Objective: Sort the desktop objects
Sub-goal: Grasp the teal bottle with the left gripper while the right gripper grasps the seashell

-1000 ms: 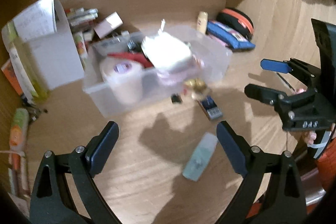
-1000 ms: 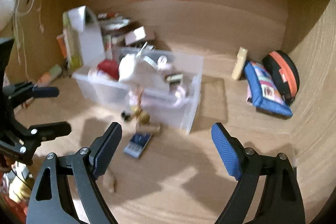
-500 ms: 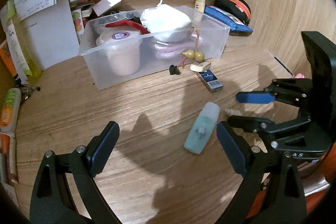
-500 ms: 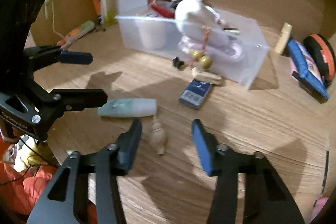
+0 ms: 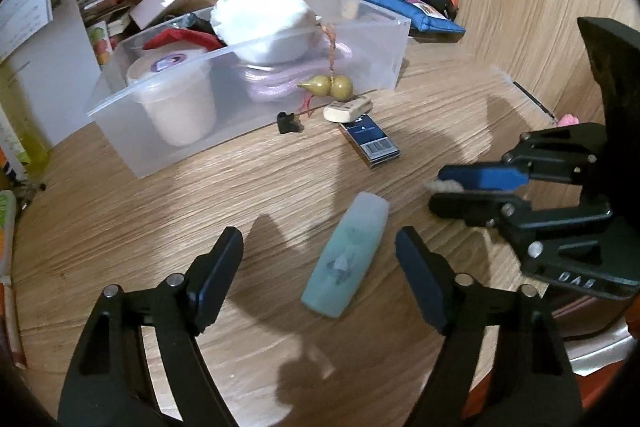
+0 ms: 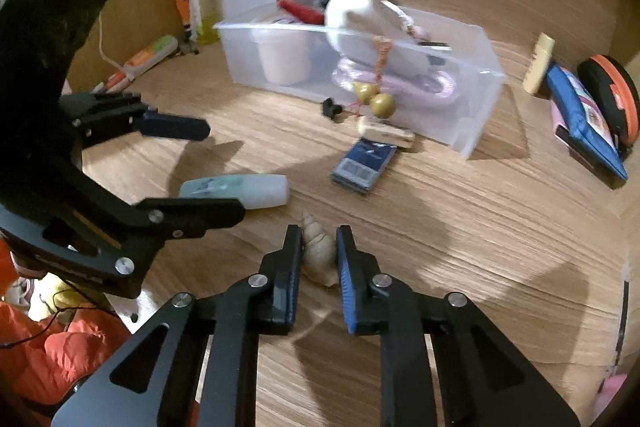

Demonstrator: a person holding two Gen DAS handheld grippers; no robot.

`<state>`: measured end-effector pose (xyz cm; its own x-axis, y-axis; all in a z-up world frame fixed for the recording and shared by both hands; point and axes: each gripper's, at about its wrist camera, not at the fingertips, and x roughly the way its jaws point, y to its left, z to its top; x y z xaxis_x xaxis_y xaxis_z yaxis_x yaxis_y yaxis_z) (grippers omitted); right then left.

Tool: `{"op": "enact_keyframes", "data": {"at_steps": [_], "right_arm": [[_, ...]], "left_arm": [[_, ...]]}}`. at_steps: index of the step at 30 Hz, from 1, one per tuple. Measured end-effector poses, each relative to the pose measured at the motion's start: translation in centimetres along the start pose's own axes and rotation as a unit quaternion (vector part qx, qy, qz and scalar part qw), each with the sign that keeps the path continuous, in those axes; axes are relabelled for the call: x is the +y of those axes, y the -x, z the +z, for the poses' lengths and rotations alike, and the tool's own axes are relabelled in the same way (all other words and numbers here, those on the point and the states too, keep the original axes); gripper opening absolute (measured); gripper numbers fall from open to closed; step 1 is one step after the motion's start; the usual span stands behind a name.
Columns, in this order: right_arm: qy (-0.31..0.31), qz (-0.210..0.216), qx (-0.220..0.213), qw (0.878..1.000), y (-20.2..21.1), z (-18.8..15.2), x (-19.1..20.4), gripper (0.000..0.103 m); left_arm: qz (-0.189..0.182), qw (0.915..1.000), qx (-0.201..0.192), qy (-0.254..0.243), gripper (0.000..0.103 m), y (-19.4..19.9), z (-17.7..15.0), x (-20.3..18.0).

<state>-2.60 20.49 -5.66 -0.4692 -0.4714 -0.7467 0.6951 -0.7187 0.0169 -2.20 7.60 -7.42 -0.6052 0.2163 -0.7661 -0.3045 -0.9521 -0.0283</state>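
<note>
Between the right gripper's (image 6: 318, 253) clamped jaws sits the shell (image 6: 318, 255); the left gripper's (image 5: 320, 267) closing jaws straddle the bottle (image 5: 346, 255).

— What do you have on the wooden desktop (image 5: 120, 235)?

— A pale green bottle (image 5: 346, 255) with a frosted cap, lying on its side near the front edge. Just beside it a cream spiral shell (image 6: 318, 251), pointed end toward the back.

— And farther back?

— A clear plastic bin (image 5: 384, 55) toward the back edge, already crowded: you can see a white bundle (image 5: 264, 23), a pink coil (image 5: 276, 83) and a lidded tub (image 5: 176, 95) inside. A tan gourd charm (image 5: 330, 87) hangs on a cord over its front wall. Just before the bin lie a cream eraser (image 5: 347, 108), a dark blue box (image 5: 370, 141) with a barcode, flat, and a small black clip (image 5: 289, 122).
</note>
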Motion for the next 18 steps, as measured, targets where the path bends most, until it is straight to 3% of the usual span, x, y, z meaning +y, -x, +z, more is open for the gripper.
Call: {"op": "enact_keyframes", "data": {"at_steps": [2, 9, 11, 18], "right_arm": [[-0.011, 0.001, -0.004, 1.000, 0.4, 0.2, -0.7, 0.016], [-0.029, 0.007, -0.011, 0.999, 0.9, 0.8, -1.9, 0.016], [-0.030, 0.008, -0.013, 0.999, 0.9, 1.0, -1.9, 0.016], [-0.024, 0.012, -0.020, 0.999, 1.1, 1.9, -1.7, 0.016]], "left_arm": [[0.001, 1.0000, 0.004, -0.002, 0.061, -0.3, 0.1, -0.2], [0.007, 0.9999, 0.007, -0.011, 0.039, -0.4, -0.1, -0.6], [0.007, 0.9999, 0.005, -0.013, 0.025, -0.3, -0.2, -0.7], [0.018, 0.9997, -0.014, 0.005, 0.024, 0.2, -0.6, -0.2]]}}
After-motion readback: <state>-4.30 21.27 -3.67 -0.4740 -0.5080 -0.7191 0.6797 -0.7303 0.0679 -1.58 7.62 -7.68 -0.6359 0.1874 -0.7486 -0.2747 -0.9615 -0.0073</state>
